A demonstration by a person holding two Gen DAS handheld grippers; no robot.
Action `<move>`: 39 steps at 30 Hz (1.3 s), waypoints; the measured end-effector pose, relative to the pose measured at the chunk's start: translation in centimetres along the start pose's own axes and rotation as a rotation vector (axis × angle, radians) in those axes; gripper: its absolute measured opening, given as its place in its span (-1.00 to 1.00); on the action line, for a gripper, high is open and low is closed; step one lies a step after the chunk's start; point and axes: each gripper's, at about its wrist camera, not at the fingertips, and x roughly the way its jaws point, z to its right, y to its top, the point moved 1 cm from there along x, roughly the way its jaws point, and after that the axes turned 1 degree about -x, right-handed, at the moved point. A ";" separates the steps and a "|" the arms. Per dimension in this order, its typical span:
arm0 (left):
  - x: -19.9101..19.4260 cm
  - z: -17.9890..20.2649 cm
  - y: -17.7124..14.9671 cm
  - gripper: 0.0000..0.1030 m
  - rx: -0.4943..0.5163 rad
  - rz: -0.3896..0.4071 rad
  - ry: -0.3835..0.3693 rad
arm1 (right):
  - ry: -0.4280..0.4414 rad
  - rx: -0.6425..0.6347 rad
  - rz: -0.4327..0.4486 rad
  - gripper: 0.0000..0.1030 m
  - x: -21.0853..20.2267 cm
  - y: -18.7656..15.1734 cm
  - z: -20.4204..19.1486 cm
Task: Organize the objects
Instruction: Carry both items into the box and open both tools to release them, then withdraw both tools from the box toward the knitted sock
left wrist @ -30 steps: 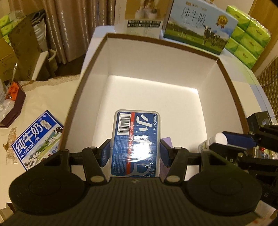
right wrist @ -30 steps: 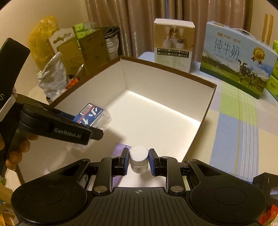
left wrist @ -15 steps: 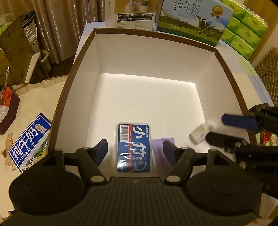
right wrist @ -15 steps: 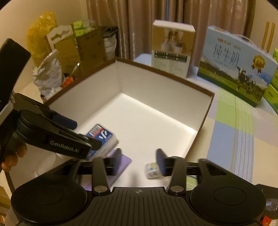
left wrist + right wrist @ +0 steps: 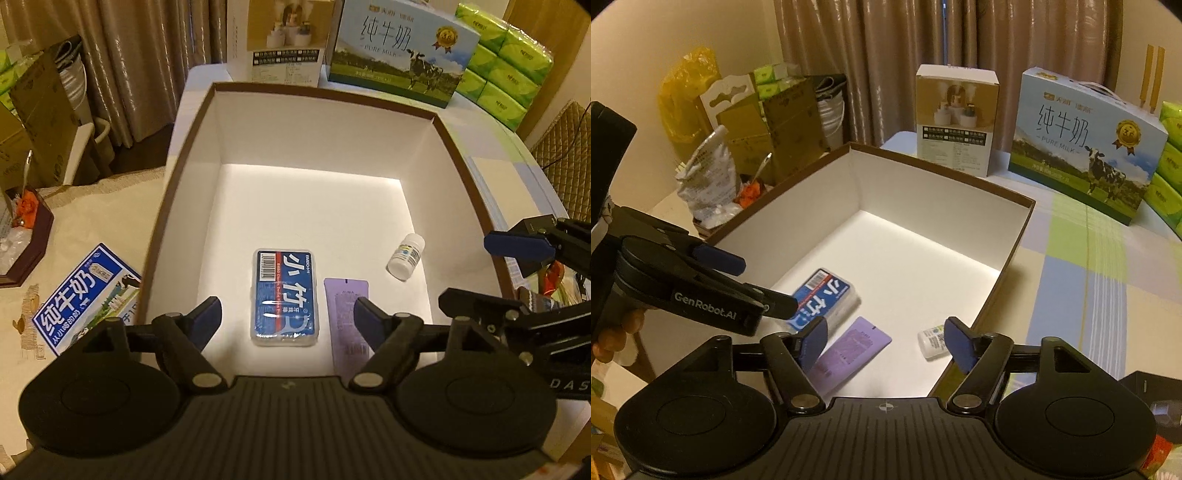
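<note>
White cardboard box (image 5: 421, 147) — glossy packet (image 5: 284, 297), round bottle (image 5: 405, 255) — both tongs opening, empty.

Brown curtains (image 5: 960, 48) are hung across the far side of the room, straight ahead of the grippers, and a plain cream wall (image 5: 646, 48) is seen to their left. A table under a pale checked cloth (image 5: 1089, 266) of green, blue and white is spread ahead and to the right. A quilted chair back (image 5: 565, 147) is glimpsed far right. Everything is bathed in warm, dim yellowish light
</note>
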 end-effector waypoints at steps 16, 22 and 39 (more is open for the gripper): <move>-5.3 0.0 -3.0 0.63 -0.037 0.053 0.031 | 0.030 0.047 0.043 0.69 -5.2 -1.8 -1.5; -7.2 0.5 -4.5 0.63 -0.052 0.066 0.028 | 0.043 0.072 0.058 0.71 -7.1 -2.8 -1.6; -10.6 3.1 -8.6 0.63 -0.061 0.083 0.049 | 0.094 0.084 0.061 0.72 -11.0 -6.2 -2.3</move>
